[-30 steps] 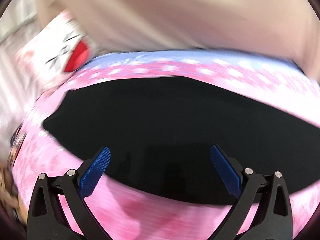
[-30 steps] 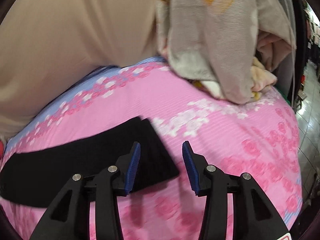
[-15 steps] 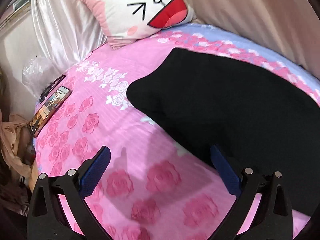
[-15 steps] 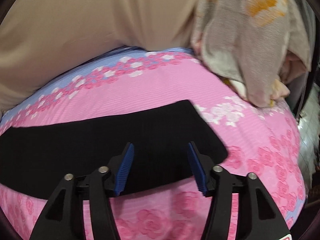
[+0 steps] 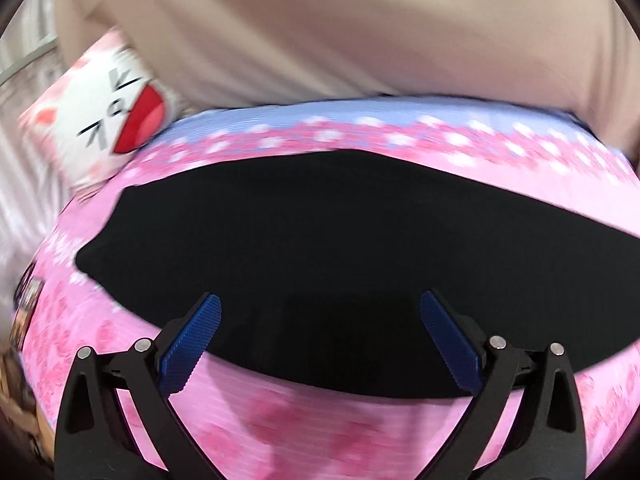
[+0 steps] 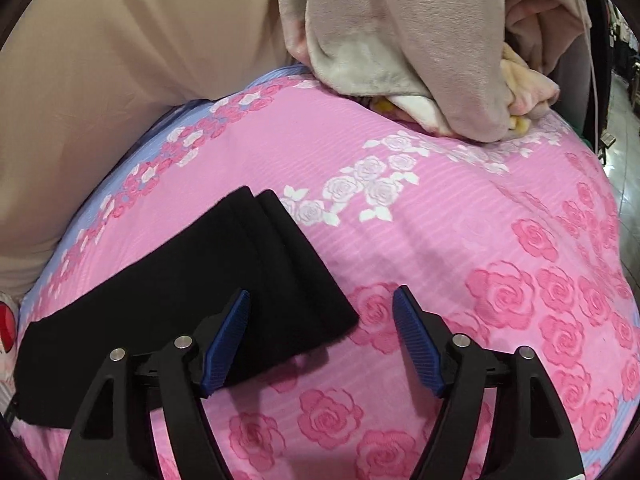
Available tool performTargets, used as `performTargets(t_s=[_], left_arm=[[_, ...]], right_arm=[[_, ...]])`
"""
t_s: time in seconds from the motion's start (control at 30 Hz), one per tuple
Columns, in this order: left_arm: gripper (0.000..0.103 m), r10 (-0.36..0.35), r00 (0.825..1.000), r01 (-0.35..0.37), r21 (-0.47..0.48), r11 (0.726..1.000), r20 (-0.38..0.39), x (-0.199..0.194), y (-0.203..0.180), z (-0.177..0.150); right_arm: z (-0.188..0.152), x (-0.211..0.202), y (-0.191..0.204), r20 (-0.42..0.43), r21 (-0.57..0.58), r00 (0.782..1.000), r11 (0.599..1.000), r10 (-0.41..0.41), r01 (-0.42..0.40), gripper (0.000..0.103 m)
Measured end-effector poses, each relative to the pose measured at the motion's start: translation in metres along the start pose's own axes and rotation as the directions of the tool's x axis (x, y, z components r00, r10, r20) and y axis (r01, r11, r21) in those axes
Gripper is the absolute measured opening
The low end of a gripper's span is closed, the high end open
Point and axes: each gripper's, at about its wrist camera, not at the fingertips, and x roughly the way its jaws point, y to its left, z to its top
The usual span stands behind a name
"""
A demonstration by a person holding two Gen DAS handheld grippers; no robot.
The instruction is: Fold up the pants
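Black pants (image 5: 320,240) lie flat in a long strip across a pink rose-print bedsheet (image 5: 280,420). My left gripper (image 5: 320,336) is open and empty, hovering over the pants' near edge, its blue pads spread wide. In the right wrist view the pants' leg end (image 6: 224,280) shows two stacked hems. My right gripper (image 6: 322,334) is open and empty, its left pad over the leg end's corner and its right pad over the bare sheet (image 6: 480,240).
A cat-face pillow (image 5: 104,120) lies at the bed's far left. A beige curtain (image 5: 320,32) hangs behind the bed. A phone (image 5: 24,308) lies near the left edge. A pile of grey and pink blankets (image 6: 420,40) sits at the far right.
The left gripper swung left away from the pants, then back over their middle. The right gripper moved left over the leg, then back right to the leg end. Both stayed open.
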Motion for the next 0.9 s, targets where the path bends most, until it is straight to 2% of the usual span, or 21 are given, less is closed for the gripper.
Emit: performTargets(t_s=[0.03, 0.07, 0.1, 0.13, 0.17, 0.27, 0.37, 0.43, 0.53, 0.7, 0.77, 0.9], left_arm=[[0.098, -0.009, 1.0, 0.009, 0.02, 1.0, 0.0, -0.001, -0.009, -0.002], [0.098, -0.015, 1.0, 0.015, 0.04, 0.999, 0.0, -0.003, -0.018, -0.003], [0.098, -0.018, 1.0, 0.018, 0.05, 0.999, 0.001, -0.005, -0.025, -0.005], [0.098, -0.023, 1.0, 0.023, 0.064, 0.998, 0.0, -0.006, -0.032, -0.006], [0.098, -0.027, 1.0, 0.027, 0.074, 0.997, -0.002, -0.007, -0.037, -0.007], [0.098, -0.033, 0.999, 0.033, 0.092, 0.995, -0.002, -0.009, -0.042, -0.007], [0.098, -0.049, 0.999, 0.048, 0.085, 0.995, 0.003, -0.013, -0.041, -0.007], [0.098, -0.06, 0.998, 0.06, 0.08, 0.995, 0.006, -0.013, -0.034, -0.006], [0.098, -0.073, 0.997, 0.072, 0.067, 0.995, 0.022, -0.014, -0.028, -0.002], [0.098, -0.049, 0.997, 0.045, 0.062, 0.997, 0.061, -0.021, -0.013, 0.001], [0.098, -0.051, 0.996, 0.047, 0.052, 0.998, 0.072, -0.023, -0.004, 0.002], [0.098, -0.036, 0.997, 0.034, 0.031, 0.999, 0.063, -0.019, 0.016, 0.001]], right_arm=[[0.001, 0.003, 0.001, 0.0, 0.0, 1.0, 1.0, 0.022, -0.022, 0.072], [0.002, 0.004, 0.003, -0.001, -0.003, 0.999, 0.999, 0.034, -0.034, 0.063], [0.002, 0.006, 0.006, -0.006, -0.012, 0.997, 0.997, 0.073, -0.073, 0.039], [0.003, 0.009, 0.008, -0.023, -0.016, 0.995, 0.995, 0.096, -0.097, 0.028], [0.003, 0.01, 0.009, -0.032, -0.014, 0.993, 0.993, 0.114, -0.114, 0.023], [0.004, 0.002, 0.014, -0.004, 0.013, 0.986, 0.986, 0.169, -0.169, 0.021], [0.013, -0.024, 0.03, 0.045, 0.019, 0.963, 0.963, 0.267, -0.268, 0.021], [0.022, -0.047, 0.056, 0.076, -0.024, 0.943, 0.947, 0.323, -0.322, 0.021], [0.03, -0.082, 0.11, 0.096, -0.126, 0.906, 0.908, 0.413, -0.4, 0.021], [0.028, -0.121, 0.217, 0.082, -0.314, 0.855, 0.828, 0.511, -0.465, 0.021], [0.02, -0.128, 0.266, 0.056, -0.384, 0.84, 0.788, 0.54, -0.482, 0.021], [0.0, -0.126, 0.34, -0.013, -0.469, 0.823, 0.723, 0.568, -0.507, 0.021]])
